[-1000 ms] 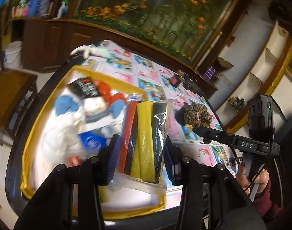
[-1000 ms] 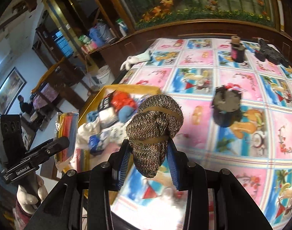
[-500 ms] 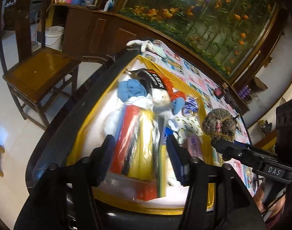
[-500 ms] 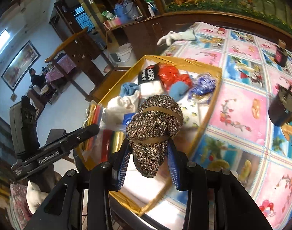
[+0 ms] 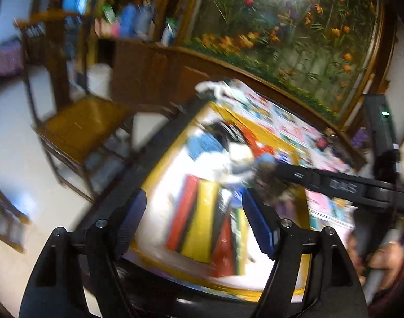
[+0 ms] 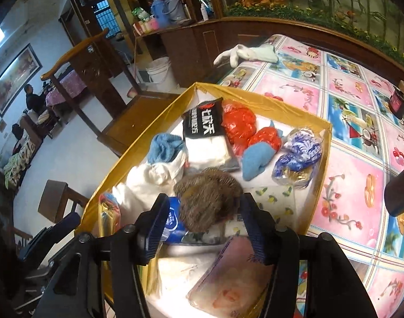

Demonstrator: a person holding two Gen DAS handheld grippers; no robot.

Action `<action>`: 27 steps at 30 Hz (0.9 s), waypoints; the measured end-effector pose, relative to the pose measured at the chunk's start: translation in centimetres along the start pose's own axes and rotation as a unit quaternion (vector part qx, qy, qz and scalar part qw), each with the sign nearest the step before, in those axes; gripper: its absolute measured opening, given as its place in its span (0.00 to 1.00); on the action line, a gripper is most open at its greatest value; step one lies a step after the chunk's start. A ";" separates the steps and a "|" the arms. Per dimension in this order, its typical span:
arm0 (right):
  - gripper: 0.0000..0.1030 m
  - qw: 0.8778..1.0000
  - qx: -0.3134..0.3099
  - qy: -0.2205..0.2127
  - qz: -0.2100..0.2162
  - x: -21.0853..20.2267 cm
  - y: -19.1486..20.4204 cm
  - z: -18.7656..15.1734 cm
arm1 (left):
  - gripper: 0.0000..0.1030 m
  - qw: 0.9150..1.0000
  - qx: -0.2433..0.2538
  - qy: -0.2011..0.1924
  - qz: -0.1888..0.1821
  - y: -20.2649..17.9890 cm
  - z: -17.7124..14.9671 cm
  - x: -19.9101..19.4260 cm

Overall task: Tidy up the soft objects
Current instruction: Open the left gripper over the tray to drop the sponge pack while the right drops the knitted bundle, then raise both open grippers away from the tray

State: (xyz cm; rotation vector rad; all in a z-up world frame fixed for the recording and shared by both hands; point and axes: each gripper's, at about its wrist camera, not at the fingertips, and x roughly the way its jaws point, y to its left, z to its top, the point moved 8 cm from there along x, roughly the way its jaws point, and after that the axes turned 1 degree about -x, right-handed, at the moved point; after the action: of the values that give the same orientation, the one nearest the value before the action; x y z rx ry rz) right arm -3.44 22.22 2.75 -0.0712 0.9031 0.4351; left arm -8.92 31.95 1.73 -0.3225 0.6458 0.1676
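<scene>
Opening over the yellow-walled box [image 6: 257, 100], the right tongs [image 6: 202, 221] have their blue pads apart, and the brown knitted sock ball [image 6: 208, 198] sits between them. It looks blurred, and a gap shows on each side, so the pads do not press on it. The ball is inside the box, about at its middle, on top of a blue tissue pack [image 6: 172, 224] and just beside a white cloth bundle [image 6: 151, 177].

The left tongs [image 5: 194, 221] are opening too, and nothing is held between their pads. Under them, in a blurred picture, lies the clear pack of red, yellow and black cloths [image 5: 202, 220], against the near edge of the box [image 5: 159, 161].

Further in the box, toward its far corner, I see a black-and-white sock pack [image 6: 206, 135], two red net bundles [image 6: 244, 129], a light blue sock [image 6: 255, 160] and a blue towel roll [image 6: 163, 147]. A blue-and-white patterned bag [image 6: 298, 156] leans near the right wall. A lemon-print cloth [image 6: 275, 198] and a pink pouch [image 6: 236, 275] lie near the right tongs.

The box stands at the left edge of the surface [image 6: 347, 137], which has a pink picture cloth. White and pale green socks [image 6: 248, 53] rest at its far left corner, outside the box. A wooden chair [image 5: 80, 124] stands on the floor beside the surface.
</scene>
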 end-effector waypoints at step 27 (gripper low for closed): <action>0.77 0.993 -0.055 -0.104 -0.028 -11.5 -1.7 -8.2 | 1.00 0.987 0.008 -0.119 0.110 -3.7 2.0 -7.7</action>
State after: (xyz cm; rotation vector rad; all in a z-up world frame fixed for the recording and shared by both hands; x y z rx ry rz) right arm -15.08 14.88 6.34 -0.1492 0.6694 0.4305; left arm -12.91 28.75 8.82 -0.2112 0.4440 0.4064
